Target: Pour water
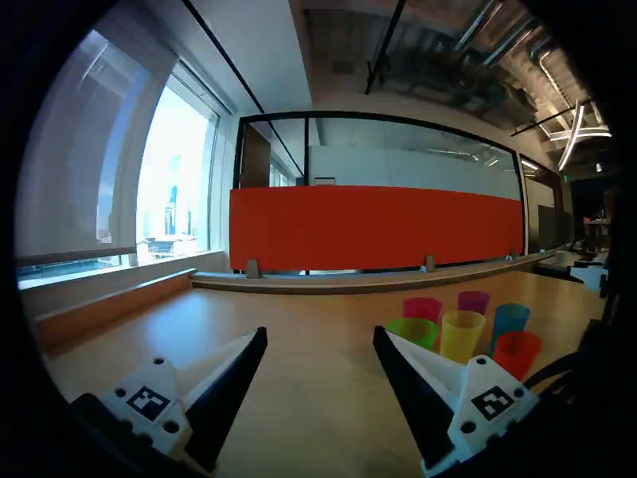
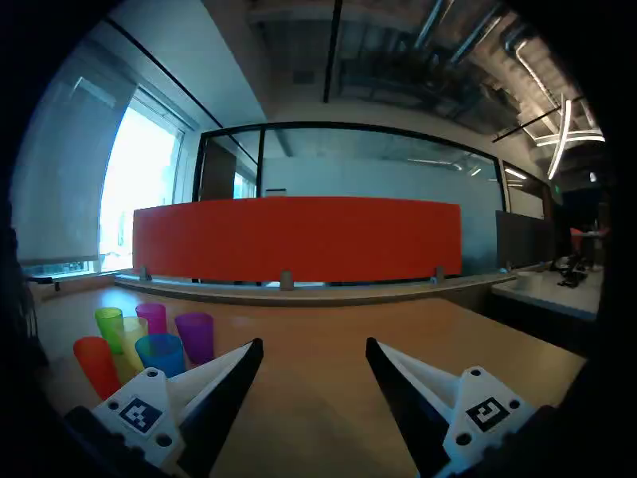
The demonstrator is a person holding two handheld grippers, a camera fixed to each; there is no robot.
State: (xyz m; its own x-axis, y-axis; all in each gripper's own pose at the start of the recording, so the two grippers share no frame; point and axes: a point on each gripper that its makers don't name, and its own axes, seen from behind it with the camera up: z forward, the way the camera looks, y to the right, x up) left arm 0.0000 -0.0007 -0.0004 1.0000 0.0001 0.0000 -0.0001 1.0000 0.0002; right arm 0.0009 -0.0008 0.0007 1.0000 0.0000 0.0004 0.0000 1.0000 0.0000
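The left hand-held gripper (image 1: 318,333) and right hand-held gripper (image 2: 312,344) we log as spread wide, empty, over the tabletop (image 1: 318,406). Coloured cups (image 1: 462,334) cluster upright, long axes vertical, mouths up, between them.

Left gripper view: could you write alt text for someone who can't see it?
The left gripper, jaws open and empty, hovers over a wooden table. Six coloured plastic cups stand clustered ahead to its right, with a long red partition behind and a bright window at left.
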